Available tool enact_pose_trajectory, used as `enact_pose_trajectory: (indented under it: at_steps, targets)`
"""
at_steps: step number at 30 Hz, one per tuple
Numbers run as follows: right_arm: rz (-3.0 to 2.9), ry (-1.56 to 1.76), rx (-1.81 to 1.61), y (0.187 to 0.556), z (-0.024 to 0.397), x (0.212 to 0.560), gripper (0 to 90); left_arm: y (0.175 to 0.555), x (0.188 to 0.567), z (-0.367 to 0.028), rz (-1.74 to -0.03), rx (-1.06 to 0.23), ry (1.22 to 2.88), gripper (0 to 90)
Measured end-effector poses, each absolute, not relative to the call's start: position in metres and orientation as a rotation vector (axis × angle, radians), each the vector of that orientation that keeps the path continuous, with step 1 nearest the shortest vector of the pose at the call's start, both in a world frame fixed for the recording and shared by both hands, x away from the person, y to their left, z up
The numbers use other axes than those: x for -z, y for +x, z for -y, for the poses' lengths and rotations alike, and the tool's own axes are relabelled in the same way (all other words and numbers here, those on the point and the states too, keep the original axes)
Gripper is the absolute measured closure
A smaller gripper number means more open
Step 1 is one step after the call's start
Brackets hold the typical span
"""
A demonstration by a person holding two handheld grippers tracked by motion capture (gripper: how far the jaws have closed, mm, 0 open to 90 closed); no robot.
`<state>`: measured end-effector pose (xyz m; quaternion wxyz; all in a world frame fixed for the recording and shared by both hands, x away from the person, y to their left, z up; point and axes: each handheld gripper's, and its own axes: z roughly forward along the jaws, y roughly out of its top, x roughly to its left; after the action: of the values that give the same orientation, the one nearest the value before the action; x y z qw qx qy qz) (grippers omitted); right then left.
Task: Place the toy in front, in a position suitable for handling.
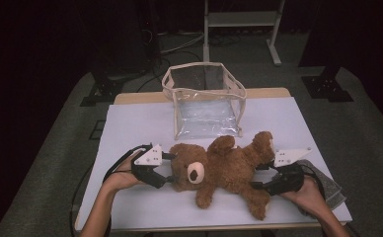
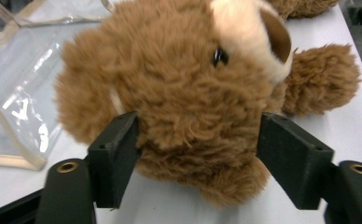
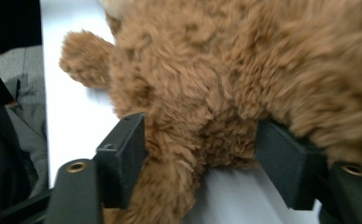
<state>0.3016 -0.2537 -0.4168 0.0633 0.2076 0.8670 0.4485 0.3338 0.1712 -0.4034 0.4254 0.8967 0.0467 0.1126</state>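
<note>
A brown teddy bear (image 1: 219, 168) lies on its back across the white table (image 1: 130, 128), head to the left and legs to the right. My left gripper (image 1: 171, 168) straddles the bear's head (image 2: 188, 93); in the left gripper view both black pads (image 2: 116, 154) rest against the fur on either side. My right gripper (image 1: 256, 176) is at the bear's lower body, between the legs. In the right gripper view its pads (image 3: 123, 154) press into the fur of the bear (image 3: 226, 84) from both sides.
A clear plastic bag with a beige trim (image 1: 207, 98) stands open behind the bear, and part of that bag (image 2: 16, 93) lies just left of the head. A grey cloth (image 1: 327, 187) sits at the table's right edge under my right hand.
</note>
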Motion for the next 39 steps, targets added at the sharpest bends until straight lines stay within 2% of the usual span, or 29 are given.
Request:
enact_pose_trajectory:
  at_steps: [4,6,9,16,24,26,28,34,39]
  targets:
    - [-2.665,0.619,-1.341,0.312,0.243,0.424,27.3,0.337,0.41,-0.168,-0.157,-0.269,2.211,27.5]
    - [-2.669,0.629,-1.348,0.316,0.237,0.425,26.0,0.337,0.412,-0.165,-0.2,-0.242,2.185,33.4]
    - [-2.677,0.658,-1.384,0.324,0.233,0.424,31.0,0.335,0.411,-0.163,-0.219,-0.228,2.159,42.1]
    - [-2.695,0.708,-1.487,0.324,0.232,0.417,37.1,0.326,0.394,-0.159,-0.224,-0.167,2.165,48.9]
    - [-2.759,0.73,-1.52,0.313,0.233,0.411,41.0,0.312,0.389,-0.16,-0.207,-0.118,2.21,49.7]
    - [-2.763,0.708,-1.479,0.309,0.231,0.411,40.2,0.309,0.39,-0.161,-0.2,-0.147,2.214,49.2]
    - [-2.749,0.707,-1.465,0.309,0.232,0.414,38.3,0.31,0.392,-0.163,-0.209,-0.192,2.223,45.1]
    - [-2.68,0.7,-1.473,0.311,0.25,0.415,35.0,0.309,0.384,-0.165,-0.154,-0.297,2.126,36.5]
    - [-2.613,0.749,-1.356,0.302,0.28,0.402,32.7,0.314,0.383,-0.152,-0.09,-0.326,2.188,34.8]
